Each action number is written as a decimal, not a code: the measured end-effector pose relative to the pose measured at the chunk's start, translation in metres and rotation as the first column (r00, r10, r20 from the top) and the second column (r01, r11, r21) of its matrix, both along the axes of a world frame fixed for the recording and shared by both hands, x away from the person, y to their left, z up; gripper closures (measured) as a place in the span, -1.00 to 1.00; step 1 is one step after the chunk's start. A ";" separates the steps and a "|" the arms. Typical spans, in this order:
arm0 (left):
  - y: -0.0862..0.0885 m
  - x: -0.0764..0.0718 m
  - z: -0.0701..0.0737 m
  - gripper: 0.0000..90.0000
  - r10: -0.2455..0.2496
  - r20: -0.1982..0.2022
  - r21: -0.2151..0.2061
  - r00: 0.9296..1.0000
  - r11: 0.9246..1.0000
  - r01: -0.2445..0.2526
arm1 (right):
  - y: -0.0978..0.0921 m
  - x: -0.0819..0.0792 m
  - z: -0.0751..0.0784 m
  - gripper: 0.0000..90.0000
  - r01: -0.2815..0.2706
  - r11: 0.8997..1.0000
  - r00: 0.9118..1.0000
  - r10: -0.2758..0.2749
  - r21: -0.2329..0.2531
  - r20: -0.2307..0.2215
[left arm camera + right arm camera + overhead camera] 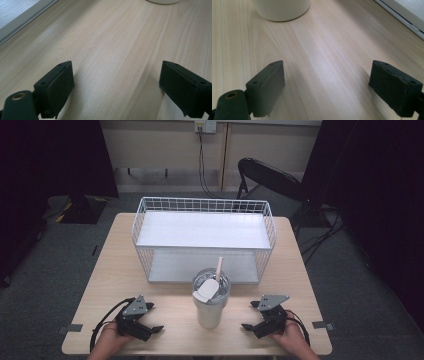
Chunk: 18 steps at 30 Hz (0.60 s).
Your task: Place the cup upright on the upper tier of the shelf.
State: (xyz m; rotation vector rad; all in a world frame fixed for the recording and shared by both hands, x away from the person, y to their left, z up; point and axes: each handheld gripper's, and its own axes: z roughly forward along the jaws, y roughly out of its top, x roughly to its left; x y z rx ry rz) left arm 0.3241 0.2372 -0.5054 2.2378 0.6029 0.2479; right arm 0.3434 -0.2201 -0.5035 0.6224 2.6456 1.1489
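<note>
A cream tumbler [210, 302] with a clear lid and a straw stands upright on the tabletop [165, 307], near the middle of its front edge, touching neither claw. The left gripper [151, 317] rests near the front left corner, held by a hand [107, 336], its 2 jaws released and spread wide with bare wood between them; in the left gripper view the tumbler's base [163, 1] peeks in at the top edge. The right gripper [251, 315] sits near the front right corner, likewise released and holding nothing, with the tumbler's base [282, 8] ahead of its jaws. Behind the tumbler, a white wire basket [205, 205] takes up the back half of the tabletop.
</note>
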 end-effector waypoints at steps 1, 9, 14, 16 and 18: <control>0.000 0.000 0.000 -0.74 0.000 0.000 0.000 1.000 1.000 0.000 | 0.000 0.000 0.000 -0.72 0.004 1.000 1.000 -0.004 0.001 0.000; 0.000 0.000 0.000 -0.75 -0.003 -0.001 0.001 1.000 1.000 0.003 | 0.001 -0.003 0.000 -0.72 0.013 1.000 1.000 -0.013 0.001 0.002; 0.000 0.000 0.000 -0.75 -0.003 -0.002 0.001 1.000 1.000 0.003 | 0.006 -0.005 0.004 -0.68 -0.015 1.000 1.000 0.015 0.013 0.001; 0.000 0.000 0.000 -0.75 -0.003 -0.001 0.001 1.000 1.000 0.003 | 0.010 -0.006 0.007 -0.69 -0.021 0.999 1.000 0.022 0.035 -0.013; 0.000 0.000 0.000 -0.75 -0.003 -0.001 0.001 1.000 1.000 0.003 | 0.013 -0.006 0.009 -0.69 -0.023 0.999 1.000 0.024 0.049 -0.015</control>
